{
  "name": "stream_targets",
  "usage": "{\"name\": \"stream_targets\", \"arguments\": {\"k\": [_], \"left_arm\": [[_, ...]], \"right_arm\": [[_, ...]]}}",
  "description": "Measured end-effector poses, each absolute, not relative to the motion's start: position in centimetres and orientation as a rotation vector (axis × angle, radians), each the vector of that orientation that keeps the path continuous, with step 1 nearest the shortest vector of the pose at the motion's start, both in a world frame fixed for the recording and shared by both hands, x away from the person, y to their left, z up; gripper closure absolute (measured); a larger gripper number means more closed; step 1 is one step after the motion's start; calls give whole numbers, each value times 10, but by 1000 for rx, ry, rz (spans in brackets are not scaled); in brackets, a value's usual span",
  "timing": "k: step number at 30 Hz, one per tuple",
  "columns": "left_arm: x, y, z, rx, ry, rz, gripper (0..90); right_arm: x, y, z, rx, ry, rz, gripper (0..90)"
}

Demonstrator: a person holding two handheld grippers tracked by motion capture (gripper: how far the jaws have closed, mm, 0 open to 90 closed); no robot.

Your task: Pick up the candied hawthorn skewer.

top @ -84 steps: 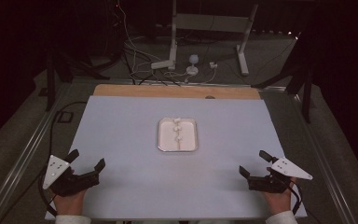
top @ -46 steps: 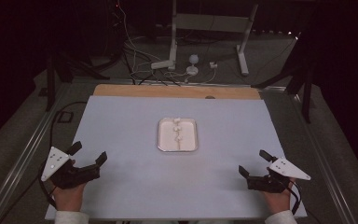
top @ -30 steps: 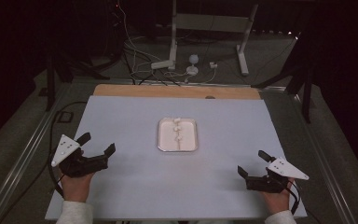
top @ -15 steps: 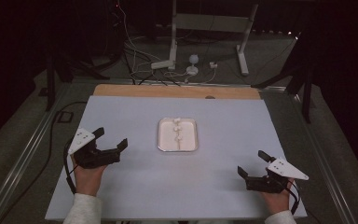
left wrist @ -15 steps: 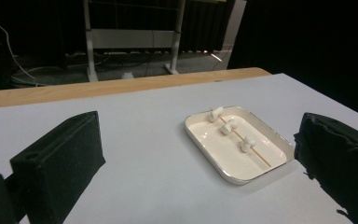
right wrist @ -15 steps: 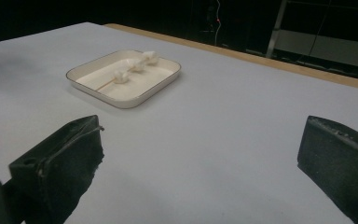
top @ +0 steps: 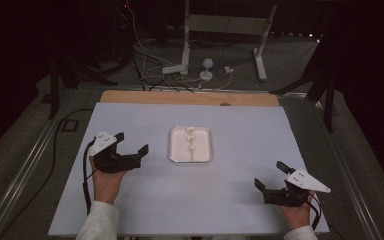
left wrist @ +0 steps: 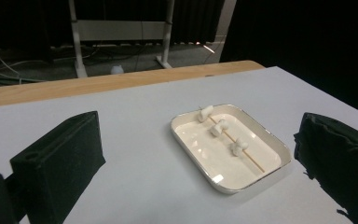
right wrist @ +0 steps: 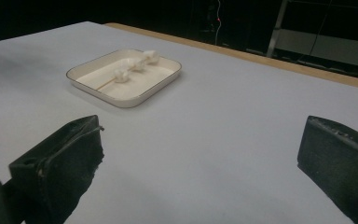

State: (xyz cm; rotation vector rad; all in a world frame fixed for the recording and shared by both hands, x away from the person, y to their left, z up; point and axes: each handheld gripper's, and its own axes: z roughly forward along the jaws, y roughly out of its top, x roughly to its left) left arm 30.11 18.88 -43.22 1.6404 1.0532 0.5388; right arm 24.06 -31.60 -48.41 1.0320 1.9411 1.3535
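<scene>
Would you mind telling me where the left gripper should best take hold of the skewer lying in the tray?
Probably the bare near end of the skewer, coming from above with the left gripper: three white pieces crowd its far half, and the tray rim blocks a low approach.

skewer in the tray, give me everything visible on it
The skewer is a thin, pale stick, wood by the look of it, lying flat in the white tray mid-table. It runs lengthwise down the tray, one tip poking just past the far rim. Three small white lumps, marshmallow-like, are threaded along it, spaced apart, leaving the near end bare. Nothing else touches it: both grippers are clear, with the left gripper nearer, jaws open toward the tray.
</scene>
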Motion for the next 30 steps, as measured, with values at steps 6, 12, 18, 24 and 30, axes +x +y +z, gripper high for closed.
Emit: {"name": "stream_targets", "arguments": {"k": [6,12,18,24,30], "left_arm": [[310,175,-437,1651,1051,518,19],[319,160,-441,1664,1051,506,18],[327,146,-444,1683,1047,500,19],[335,131,-450,1709,1049,487,18],[342,117,-454,1733,1051,478,18]], "right_arm": [[241,-316,-484,1033,1940,1353,0],[241,-316,-484,1033,1938,1355,0],[241,-317,-484,1033,1937,1356,0],[241,-317,-484,1035,1935,1357,0],[241,-318,-484,1037,1933,1357,0]]}}
